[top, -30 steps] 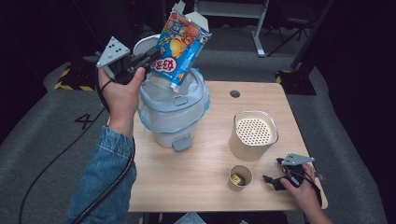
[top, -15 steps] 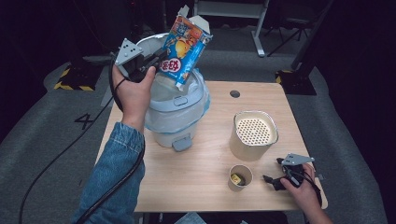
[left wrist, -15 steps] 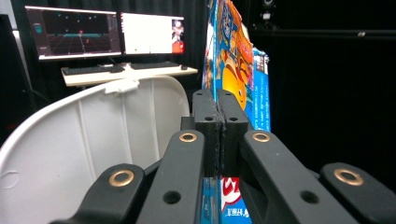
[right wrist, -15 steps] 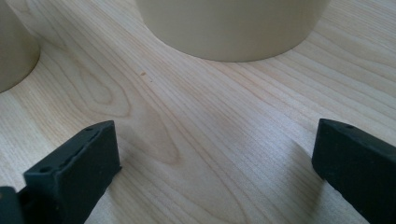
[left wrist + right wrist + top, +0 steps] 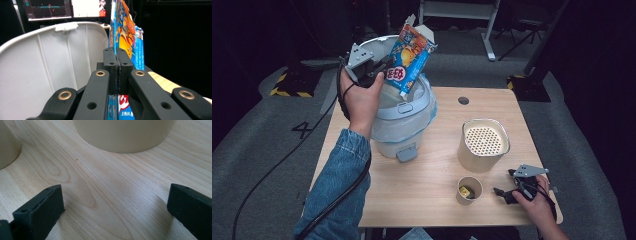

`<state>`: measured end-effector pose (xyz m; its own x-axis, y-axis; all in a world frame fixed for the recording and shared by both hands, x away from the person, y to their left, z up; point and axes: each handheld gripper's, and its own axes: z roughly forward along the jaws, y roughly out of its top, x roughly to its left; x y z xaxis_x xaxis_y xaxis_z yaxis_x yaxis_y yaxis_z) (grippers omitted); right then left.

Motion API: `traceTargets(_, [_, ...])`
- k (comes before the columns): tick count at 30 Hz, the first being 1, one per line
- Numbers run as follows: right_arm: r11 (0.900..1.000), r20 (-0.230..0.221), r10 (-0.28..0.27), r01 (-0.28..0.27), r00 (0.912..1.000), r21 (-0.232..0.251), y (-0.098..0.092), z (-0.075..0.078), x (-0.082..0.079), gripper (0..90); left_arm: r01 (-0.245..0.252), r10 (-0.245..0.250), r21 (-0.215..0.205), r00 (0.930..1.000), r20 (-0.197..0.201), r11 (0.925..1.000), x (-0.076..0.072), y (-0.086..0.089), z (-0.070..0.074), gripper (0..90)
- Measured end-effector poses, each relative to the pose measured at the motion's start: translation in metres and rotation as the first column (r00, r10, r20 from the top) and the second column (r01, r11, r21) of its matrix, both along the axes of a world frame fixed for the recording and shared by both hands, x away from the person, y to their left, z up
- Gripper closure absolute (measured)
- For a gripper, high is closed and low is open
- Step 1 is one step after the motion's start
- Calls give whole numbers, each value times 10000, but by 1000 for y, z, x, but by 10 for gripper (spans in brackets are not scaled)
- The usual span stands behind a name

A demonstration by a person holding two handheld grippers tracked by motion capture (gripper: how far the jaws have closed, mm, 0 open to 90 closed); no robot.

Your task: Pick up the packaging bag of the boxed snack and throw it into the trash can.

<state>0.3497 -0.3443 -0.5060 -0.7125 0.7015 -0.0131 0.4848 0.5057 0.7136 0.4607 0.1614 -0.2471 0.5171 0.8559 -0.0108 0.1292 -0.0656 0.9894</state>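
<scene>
A person's left hand holds my left gripper [image 5: 384, 70] above a white lidded bin [image 5: 404, 117] at the table's far left. Its jaws are shut on a blue snack bag [image 5: 412, 52], which hangs tilted with its torn top up and its lower corner over the bin's mouth. In the left gripper view the shut gripper [image 5: 116, 65] pinches the bag's [image 5: 126, 32] edge, with the bin's raised white lid [image 5: 50, 57] behind. My right gripper [image 5: 505, 183] rests open on the table's near right corner; its fingers [image 5: 37, 210] stand wide apart over bare wood.
A tall beige canister [image 5: 484, 142] with a perforated top stands right of centre, its base [image 5: 125, 135] just ahead of the right gripper. A small paper cup [image 5: 469, 189] holding something yellow sits near the front edge. The table [image 5: 432, 170] has a cable hole at the back.
The left hand has carried the bag to the right and slightly down, closer over the bin's mouth. The right hand has stayed put.
</scene>
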Motion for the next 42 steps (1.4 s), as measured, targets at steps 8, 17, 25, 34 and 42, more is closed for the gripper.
traceTargets(8, [10000, 0, 0, 0, 10000, -1, 0, 0, 0, 9, 231, -137, 808, 9933, -1150, 9965, 2, -7, -8, 386])
traceTargets(17, [10000, -3, -1, 1, 10000, 0, 0, 0, 0, 9, 755, -591, 1541, 9924, -1083, 9852, -28, 1, 7, 348])
traceTargets(25, [10000, -5, 2, -2, 10000, -1, 0, 0, 0, 10, 1690, -1562, 1102, 9809, -1162, 9794, -48, 17, 5, 366])
traceTargets(34, [10000, -10, 1, -1, 10000, -2, 0, 0, 0, 9, 2591, -2424, 1155, 9598, -1414, 9589, -75, 24, -10, 362])
traceTargets(42, [10000, -14, 1, -1, 10000, 0, 0, 0, 0, 9, 3049, -2836, 1270, 9452, -1615, 9439, -95, 26, -22, 357])
